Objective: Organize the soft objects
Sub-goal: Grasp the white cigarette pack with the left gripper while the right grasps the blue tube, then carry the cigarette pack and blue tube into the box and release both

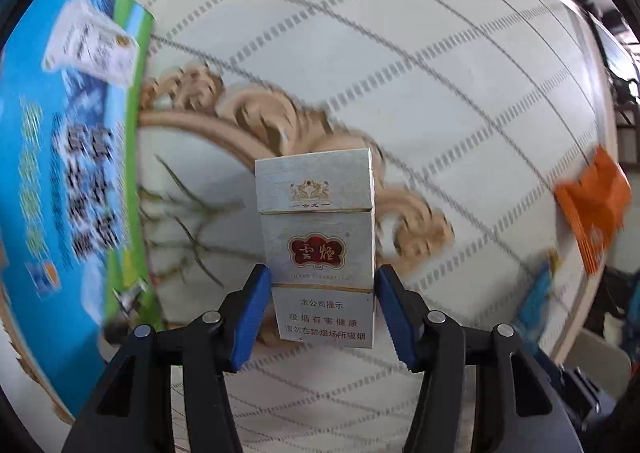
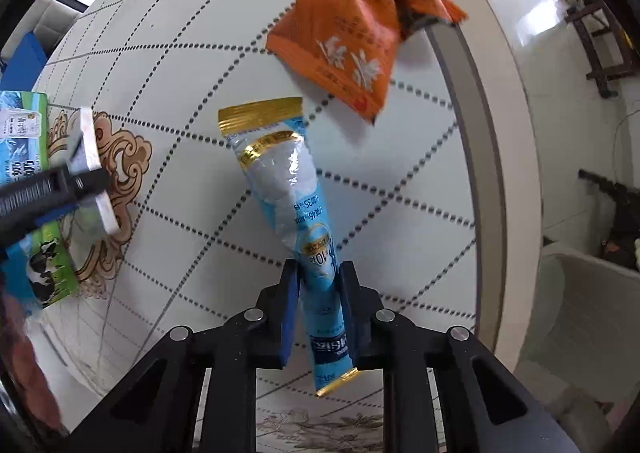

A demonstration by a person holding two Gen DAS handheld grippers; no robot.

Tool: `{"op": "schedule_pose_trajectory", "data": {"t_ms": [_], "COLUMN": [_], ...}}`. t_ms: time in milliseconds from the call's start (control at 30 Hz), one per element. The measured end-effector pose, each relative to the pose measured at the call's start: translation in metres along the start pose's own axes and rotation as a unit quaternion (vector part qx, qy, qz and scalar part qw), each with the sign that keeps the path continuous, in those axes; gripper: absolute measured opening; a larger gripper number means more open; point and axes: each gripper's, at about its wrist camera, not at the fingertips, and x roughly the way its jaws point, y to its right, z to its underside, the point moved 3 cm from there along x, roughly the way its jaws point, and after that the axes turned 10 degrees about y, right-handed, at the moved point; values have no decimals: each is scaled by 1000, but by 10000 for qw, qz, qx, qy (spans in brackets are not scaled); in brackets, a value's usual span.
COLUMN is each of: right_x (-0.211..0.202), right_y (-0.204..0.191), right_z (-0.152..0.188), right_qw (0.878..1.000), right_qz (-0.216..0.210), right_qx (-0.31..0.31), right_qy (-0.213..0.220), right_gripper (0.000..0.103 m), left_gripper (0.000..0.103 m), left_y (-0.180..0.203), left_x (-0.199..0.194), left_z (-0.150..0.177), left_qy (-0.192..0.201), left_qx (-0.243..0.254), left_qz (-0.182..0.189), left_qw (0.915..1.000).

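Observation:
My left gripper is shut on a silver-white cigarette pack with a red emblem, held upright above the round table. In the right wrist view that pack and the left gripper show at the far left. My right gripper is shut on a light-blue and gold sachet, which sticks out forward over the table. An orange packet lies crumpled near the table's far rim; it also shows in the left wrist view.
A blue-green milk carton box stands at the left; it also shows in the right wrist view. The white round table has a dotted grid and a beige ornament. A white plastic chair stands beyond the rim at right.

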Motion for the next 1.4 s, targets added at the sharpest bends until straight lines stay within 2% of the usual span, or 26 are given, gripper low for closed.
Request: {"op": "schedule_pose_trajectory", "data": {"t_ms": [100,200,300,400,467,533,567,667,800,867,1067,1167,1300,1400], "right_x": [3,5,9,13,14,14,14,8,-5,-10,-27,-49,-96,-136], "right_y": [3,5,7,9,4,-2,-6,-12,-11,-10,-15,-27,-49,-71], "right_z": [15,22,27,34,36,37,39,43,45,50,63,65,68,59], "right_qw": [9999,9999,9998,9999,9998,9995,9994,9994,9997,9997,9995,9985,9951,9910], "right_qz": [-74,-81,-78,36,195,321,331,306,190,125,-249,-434,-733,-957], "right_qx": [32,71,189,158,63,-27,-83,-113,-101,-117,-53,-58,-193,-361], "right_qy": [-104,-29,-86,-46,-17,34,49,93,152,169,188,320,640,859], "right_gripper": [21,24,32,34,34,32,26,18,16,16,15,15,15,15], "left_gripper": [50,53,54,60,59,53,53,53,53,53,53,53,53,53], "left_y": [8,13,17,6,9,14,18,23,9,7,8,6,-13,-55], "left_x": [-1,1,22,26,23,23,19,9,0,-8,-51,-89,-144,-190], "left_z": [27,36,45,37,25,22,21,23,45,52,69,69,65,58], "left_qy": [-163,-183,-350,-205,-89,-53,-23,19,-56,90,496,820,1348,1756], "left_qx": [185,375,244,188,224,234,266,232,316,315,362,359,406,314], "left_qz": [268,161,101,5,17,39,56,199,464,466,650,852,1127,1266], "left_qw": [9993,9990,9990,9996,9997,9997,9996,9995,9984,9984,9960,9923,9836,9758]}}
